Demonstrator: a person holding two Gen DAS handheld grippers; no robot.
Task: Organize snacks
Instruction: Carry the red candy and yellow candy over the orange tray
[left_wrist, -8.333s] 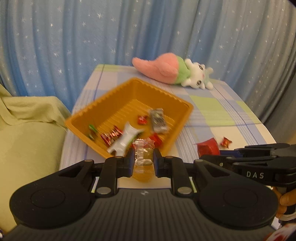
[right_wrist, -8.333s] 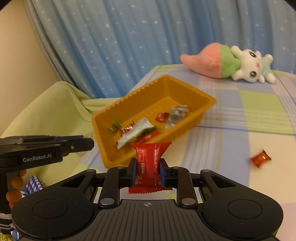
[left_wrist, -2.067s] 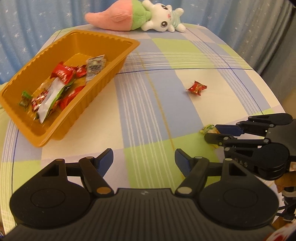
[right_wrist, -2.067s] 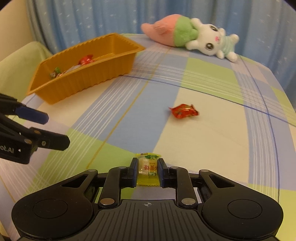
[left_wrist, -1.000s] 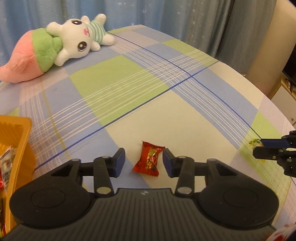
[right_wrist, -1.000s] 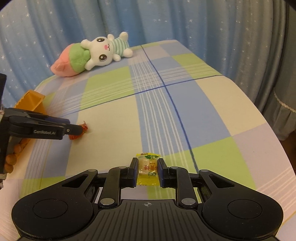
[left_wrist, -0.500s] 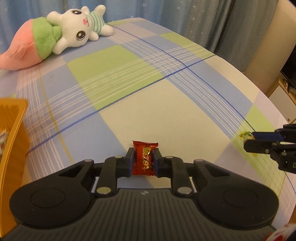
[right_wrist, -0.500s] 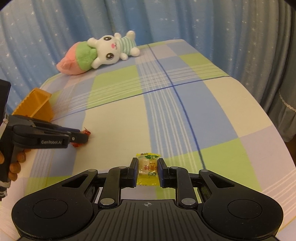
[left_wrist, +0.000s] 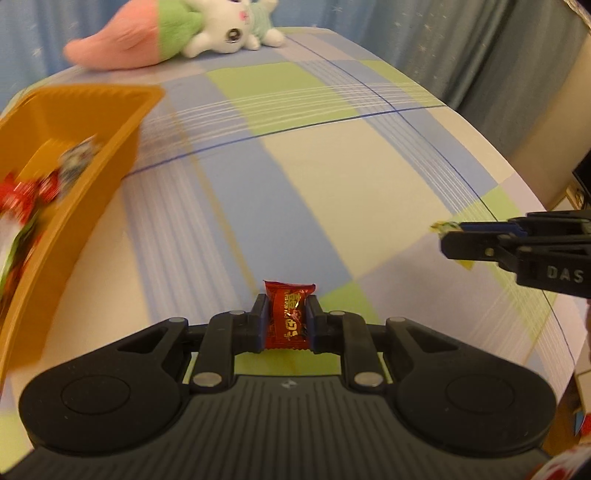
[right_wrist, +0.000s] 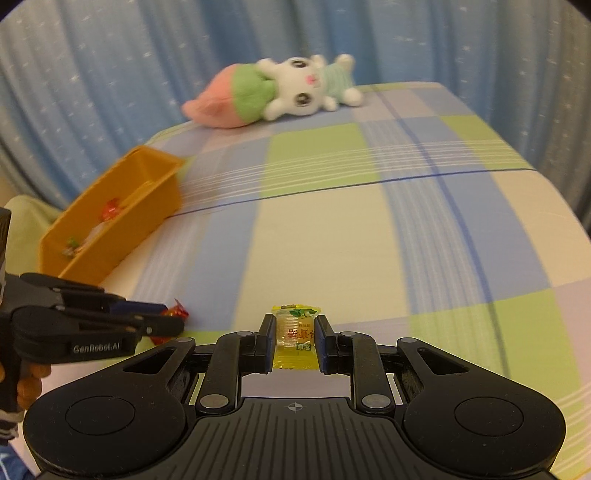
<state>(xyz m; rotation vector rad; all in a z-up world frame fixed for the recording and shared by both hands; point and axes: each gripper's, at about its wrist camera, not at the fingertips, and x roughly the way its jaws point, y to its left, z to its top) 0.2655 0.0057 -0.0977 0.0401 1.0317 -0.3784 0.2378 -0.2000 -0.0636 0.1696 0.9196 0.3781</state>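
My left gripper (left_wrist: 287, 318) is shut on a red wrapped candy (left_wrist: 289, 314) and holds it above the checked tablecloth. My right gripper (right_wrist: 294, 338) is shut on a yellow wrapped candy (right_wrist: 296, 338). The orange tray (left_wrist: 122, 122) sits at the left of the left wrist view with several wrapped snacks (left_wrist: 26, 199) inside. The tray also shows at the left of the right wrist view (right_wrist: 155, 199). The right gripper shows at the right edge of the left wrist view (left_wrist: 448, 236) with the yellow candy (left_wrist: 441, 226) at its tip. The left gripper shows low on the left of the right wrist view (right_wrist: 171, 319), with the red candy (right_wrist: 176, 309) at its tip.
A pink, green and white plush toy (left_wrist: 173, 33) lies at the far edge of the table, also in the right wrist view (right_wrist: 273, 92). A blue star-patterned curtain (right_wrist: 110, 74) hangs behind. The table edge curves down at the right (left_wrist: 524, 184). A green cushion (right_wrist: 18, 214) lies left of the tray.
My left gripper, shut on the red candy since half a second ago, has lifted and turned left, so the orange tray is back in view. The right gripper keeps the yellow candy and has turned left too.
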